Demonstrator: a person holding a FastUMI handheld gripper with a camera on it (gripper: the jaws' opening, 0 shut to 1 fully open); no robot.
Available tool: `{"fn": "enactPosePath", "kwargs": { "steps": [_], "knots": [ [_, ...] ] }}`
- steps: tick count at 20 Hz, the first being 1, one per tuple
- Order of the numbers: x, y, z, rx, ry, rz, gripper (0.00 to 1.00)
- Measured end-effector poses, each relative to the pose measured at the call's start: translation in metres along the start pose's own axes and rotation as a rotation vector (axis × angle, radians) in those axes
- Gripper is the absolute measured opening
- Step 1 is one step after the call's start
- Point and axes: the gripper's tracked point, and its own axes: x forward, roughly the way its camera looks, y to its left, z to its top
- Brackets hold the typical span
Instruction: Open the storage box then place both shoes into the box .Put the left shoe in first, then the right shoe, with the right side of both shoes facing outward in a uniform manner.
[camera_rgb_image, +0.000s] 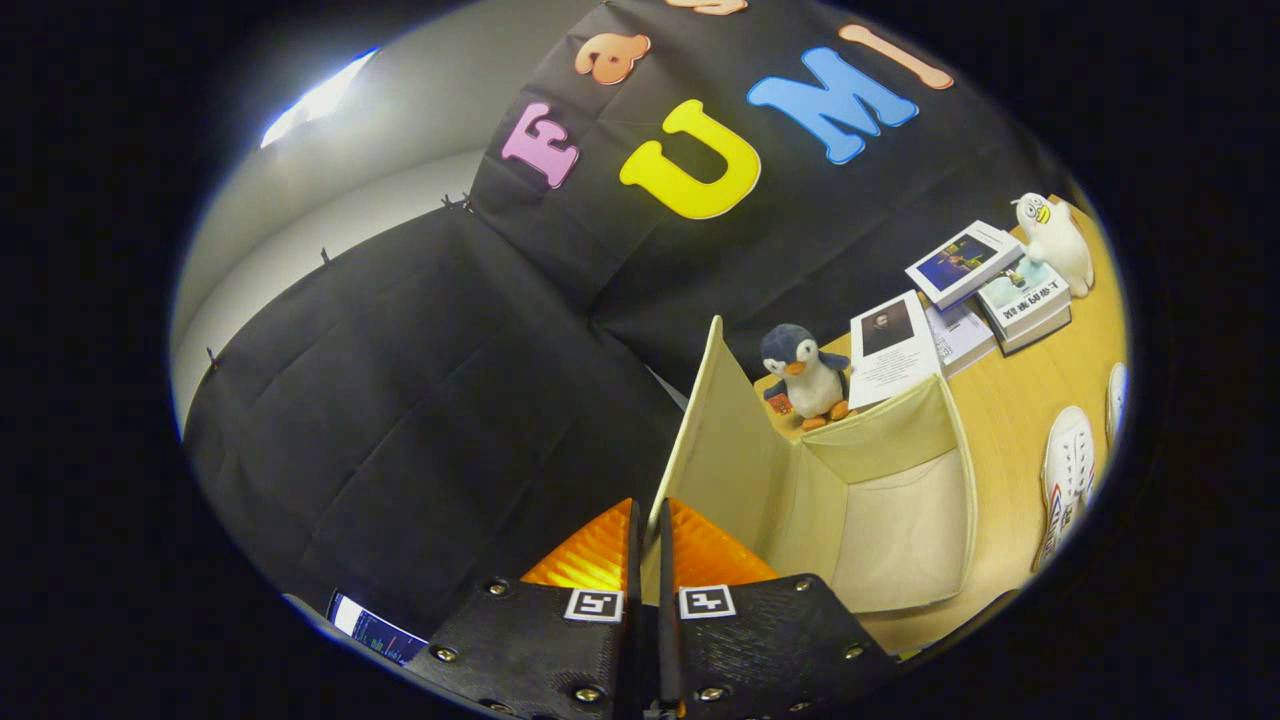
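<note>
We have the tongs (652, 530) closed on the lid (715, 440) of the storage box (900, 530): both orange fingers (595, 555) press on the thin cream flap, one on each face, near its lower edge. The flap stands nearly upright, swung away from the mouth of the box, and the cream inside lies bare with nothing in it. So we judge that we are on the opening step, close to its end.

The box sits on the desk (1030, 400), with a toy penguin (808, 375) just behind it and some books (985, 285) and a white plush toy (1055, 240) further back. The two white shoes (1068, 475) lie on the desk on the far side of the box from the lid, well apart from the tongs; which is the left one we cannot tell, as they sit squeezed at the rim of the fisheye picture.

Next, we think the lid wants carrying a little further until it stays open unaided. Then we let go and cross over the box to the shoes, taking the left one first.
</note>
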Motion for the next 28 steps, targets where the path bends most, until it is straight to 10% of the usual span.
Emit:
{"fn": "enactPosePath", "kwargs": {
  "steps": [6, 9, 14, 28],
  "knots": [
    [0.045, 0.032, -0.026, -0.07, 0.048, 0.027, 0.06],
    [0.056, 0.036, -0.031, -0.149, 0.076, 0.03, 0.25],
    [0.055, 0.024, -0.029, -0.251, 0.071, 0.005, 0.99],
    [-0.036, -0.1, 0.038, -0.359, -0.057, -0.268, 0.98]
  ]
}}
